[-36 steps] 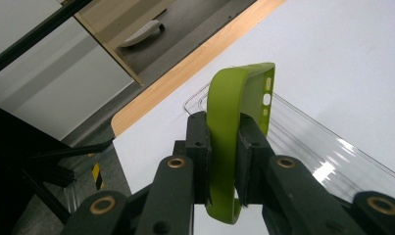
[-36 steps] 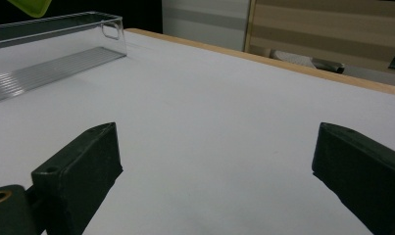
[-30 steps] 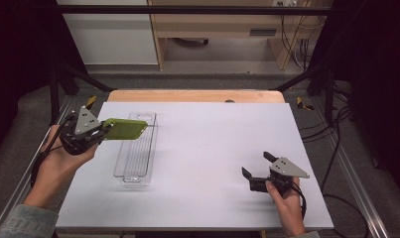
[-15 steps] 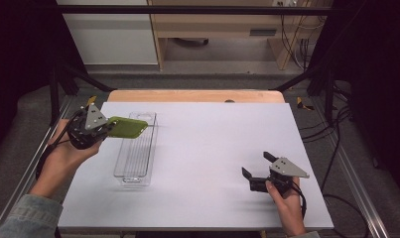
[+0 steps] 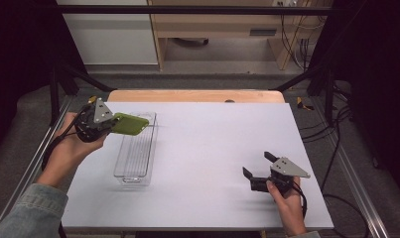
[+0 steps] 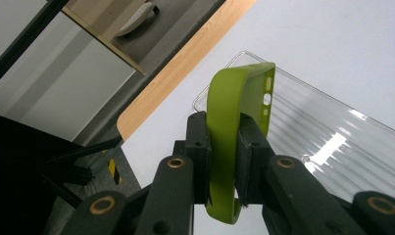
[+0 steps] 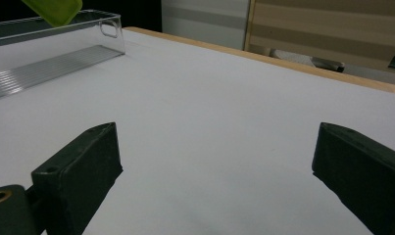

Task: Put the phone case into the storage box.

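A lime-green phone case [image 5: 130, 123] is clamped in my left gripper [image 5: 109, 123], held in the air over the far end of a clear plastic tray [image 5: 136, 148]. In the left gripper view both pads squeeze the green case [image 6: 234, 122] edge-on, with the ribbed tray [image 6: 342, 142] below and beyond it. My right gripper [image 5: 259, 166] rests low near the table's front right, its jaws wide apart with nothing between them [image 7: 214, 161]. From that gripper's view a corner of the green case [image 7: 55, 10] hangs above the tray's far wall [image 7: 53, 29].
The white tabletop [image 5: 217, 144] is bare between the tray and the right hand. A wooden strip [image 5: 197, 96] edges the table's far side. Metal rails run along both sides, with cables [image 5: 336, 139] on the floor at right and a cabinet behind.
My left hand has carried the case slightly toward the far left end of the tray and tilted a little. The right gripper has stayed where it was.
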A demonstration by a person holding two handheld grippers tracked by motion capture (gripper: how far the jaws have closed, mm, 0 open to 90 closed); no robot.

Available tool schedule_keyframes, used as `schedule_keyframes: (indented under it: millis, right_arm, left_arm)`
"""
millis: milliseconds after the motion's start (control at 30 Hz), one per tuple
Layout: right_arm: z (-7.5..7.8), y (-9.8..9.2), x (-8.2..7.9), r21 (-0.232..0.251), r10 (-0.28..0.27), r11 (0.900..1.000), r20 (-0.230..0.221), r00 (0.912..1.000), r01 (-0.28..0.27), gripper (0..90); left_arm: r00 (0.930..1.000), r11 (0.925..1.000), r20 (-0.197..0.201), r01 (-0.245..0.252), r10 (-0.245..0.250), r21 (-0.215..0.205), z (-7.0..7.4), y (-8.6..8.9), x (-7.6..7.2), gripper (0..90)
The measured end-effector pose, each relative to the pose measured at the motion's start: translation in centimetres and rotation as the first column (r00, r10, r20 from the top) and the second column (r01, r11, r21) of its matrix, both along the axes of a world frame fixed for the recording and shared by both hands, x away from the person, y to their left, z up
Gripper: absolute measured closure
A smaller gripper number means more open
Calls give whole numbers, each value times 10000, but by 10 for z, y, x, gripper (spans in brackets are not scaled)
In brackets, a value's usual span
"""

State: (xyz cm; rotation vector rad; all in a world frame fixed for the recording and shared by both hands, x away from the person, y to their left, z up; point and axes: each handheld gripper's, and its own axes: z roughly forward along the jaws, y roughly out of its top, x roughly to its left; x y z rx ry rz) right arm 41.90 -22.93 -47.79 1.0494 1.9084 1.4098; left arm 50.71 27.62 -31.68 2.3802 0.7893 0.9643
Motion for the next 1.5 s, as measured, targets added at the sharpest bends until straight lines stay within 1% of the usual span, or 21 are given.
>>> schedule_keyframes:
  millis: [100,367,433,667,700,767,833,967,1133,1267,1333,1433,1467,1500]
  right_arm:
    - [0,0,0,6,10,10000,6,10000,-10,43]
    - [0,0,0,26,14,10000,-5,10000,-14,43]
    - [0,0,0,17,21,10000,-13,10000,-21,43]
    - [0,0,0,4,18,10000,-17,10000,-18,43]
    - [0,0,0,2,16,10000,-21,10000,-16,43]
    - [0,0,0,2,15,10000,-16,10000,-15,44]
    - [-1,-1,0,1,23,10000,-23,10000,-23,43]
    - [-1,-1,0,3,15,10000,-11,10000,-15,43]
    - [-1,-1,0,11,16,10000,-19,10000,-16,43]
    - [-1,-1,0,3,24,10000,-8,10000,-23,43]
    - [-1,-1,0,21,7,10000,-12,10000,-7,43]
    - [-1,-1,1,39,-13,10000,-15,10000,13,43]
    - [-1,-1,1,33,17,10000,-3,10000,-17,43]
    - [-1,-1,1,33,17,10000,-3,10000,-17,43]
  left_arm:
    - [10000,10000,-23,-14,14,-5,-1,0,2,783]
    - [10000,9998,-69,64,-63,172,-4,-5,4,783]
    - [9999,9996,-76,95,-92,281,-5,-6,5,783]
    - [9998,9991,-166,148,-141,393,-10,-11,10,782]
    - [9997,9986,-170,158,-150,512,-11,-12,13,782]
    - [9998,9982,-152,169,-160,582,-12,-13,14,783]
    - [9997,9982,-167,185,-175,564,-13,-14,16,783]
    - [9996,9973,-219,180,-165,708,-15,-15,22,782]
    - [9997,9955,-219,153,-133,934,-14,-18,30,783]
    - [9997,9952,-208,151,-132,965,-13,-20,34,783]
    - [9996,9932,-222,181,-157,1147,-13,-22,36,782]
    - [9994,9918,-285,233,-198,1257,-13,-24,38,783]
    - [9993,9901,-309,269,-229,1378,-13,-26,40,783]
    - [9993,9901,-309,269,-229,1378,-13,-26,40,782]
